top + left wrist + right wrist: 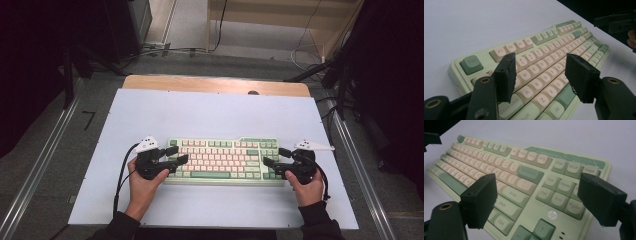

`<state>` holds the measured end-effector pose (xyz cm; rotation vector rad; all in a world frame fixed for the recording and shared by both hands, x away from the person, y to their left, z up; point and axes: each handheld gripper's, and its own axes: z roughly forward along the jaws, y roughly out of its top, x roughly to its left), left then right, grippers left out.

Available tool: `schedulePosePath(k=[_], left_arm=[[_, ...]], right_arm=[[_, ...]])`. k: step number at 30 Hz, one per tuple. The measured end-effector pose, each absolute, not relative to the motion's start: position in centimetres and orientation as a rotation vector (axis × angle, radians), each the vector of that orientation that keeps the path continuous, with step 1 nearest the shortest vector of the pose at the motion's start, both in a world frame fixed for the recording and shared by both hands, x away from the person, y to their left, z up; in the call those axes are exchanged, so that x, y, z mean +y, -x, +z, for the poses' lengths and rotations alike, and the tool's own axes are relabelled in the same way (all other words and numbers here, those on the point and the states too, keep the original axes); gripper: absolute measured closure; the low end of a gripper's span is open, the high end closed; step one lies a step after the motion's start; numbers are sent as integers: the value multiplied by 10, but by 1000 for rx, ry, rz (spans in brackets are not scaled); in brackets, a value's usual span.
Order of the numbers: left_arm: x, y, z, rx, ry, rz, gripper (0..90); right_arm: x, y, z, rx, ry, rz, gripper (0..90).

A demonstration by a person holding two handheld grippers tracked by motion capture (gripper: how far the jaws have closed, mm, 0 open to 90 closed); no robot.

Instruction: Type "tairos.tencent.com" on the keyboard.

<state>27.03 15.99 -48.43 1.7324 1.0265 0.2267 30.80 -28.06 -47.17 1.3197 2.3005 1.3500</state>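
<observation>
A broad white rectangular sheet (210, 112) covers most of the wooden table top (215, 84) and takes up the middle of the high view. On it, in the lower centre of that frame, lies a pale green plastic keyboard with cream and green keycaps (222, 160), its long side running left to right.

The left gripper (176, 155), black with a grey three-cornered plate on top, sits at the keyboard's left end in the lower left of the high view, held by the person's left hand (144, 185). In the left gripper view its jaws stand well apart above the Esc, Caps Lock and letter keys, with nothing clamped between them.

The right gripper (274, 157), of the same build, sits at the keyboard's right end in the lower right, in the right hand (306, 189). In the right gripper view its jaws gape wide over the Enter, Shift and navigation keys, holding nothing.
</observation>
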Motion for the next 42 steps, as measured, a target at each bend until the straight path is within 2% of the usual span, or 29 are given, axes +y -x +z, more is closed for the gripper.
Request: schedulePosePath(k=[6,7,12,16,17,18,20,24,28,31,32,42], left_arm=[[159,-270,-485,1024,-1740,228,423],[159,-270,-485,1024,-1740,228,423],[159,-270,-485,1027,-1740,232,424],[158,-270,-486,1026,-1745,230,425],[158,-270,-486,1026,-1745,230,425],[158,-270,-486,1026,-1744,229,425],[158,-270,-486,1027,-1744,229,426],[159,-270,-486,1028,-1744,227,429],[159,-270,-486,1025,-1744,225,432],[159,-270,-486,1025,-1743,222,434],[159,-270,-486,1025,-1743,221,434],[159,-270,-486,1026,-1744,220,439]], right_arm=[[-269,-308,-471,2322,-1294,1353,146],[-265,-309,-470,2321,-1281,1359,188],[-257,-310,-469,2325,-1260,1369,260],[-246,-312,-467,2324,-1239,1396,372],[-246,-312,-467,2324,-1239,1396,372],[-239,-313,-467,2336,-1216,1405,447],[-231,-314,-467,2352,-1192,1407,520],[-217,-315,-468,2388,-1153,1392,591],[-196,-319,-470,2453,-1099,1393,764],[-190,-320,-470,2463,-1080,1388,813],[-184,-321,-471,2481,-1072,1386,857],[-157,-324,-481,2562,-1048,1327,877]])
